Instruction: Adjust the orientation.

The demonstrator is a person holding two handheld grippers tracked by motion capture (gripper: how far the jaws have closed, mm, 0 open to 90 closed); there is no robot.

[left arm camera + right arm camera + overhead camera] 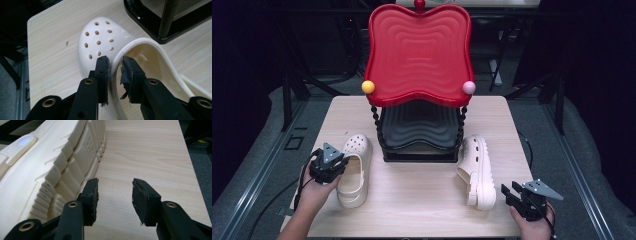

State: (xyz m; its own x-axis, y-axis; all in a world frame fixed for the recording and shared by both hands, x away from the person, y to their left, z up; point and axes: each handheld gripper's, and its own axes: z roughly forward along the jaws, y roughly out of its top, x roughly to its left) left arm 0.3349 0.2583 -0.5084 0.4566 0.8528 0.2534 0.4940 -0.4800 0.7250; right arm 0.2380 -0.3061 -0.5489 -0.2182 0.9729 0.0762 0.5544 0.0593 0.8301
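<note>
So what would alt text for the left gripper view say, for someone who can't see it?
Two black tongs straddle the side rim of a cream clog with round holes over its toe, one jaw outside and one inside the opening. The clog lies on a pale wooden table, near a black rack base.

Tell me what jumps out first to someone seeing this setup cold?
The big red wavy tray topping a black two-tier rack at the table's far middle grabs the eye. Two cream clogs flank the rack: the left clog upright, its opening rim between the left gripper's jaws, and the right clog tipped on its side, ridged sole facing the open right gripper beside it.
</note>
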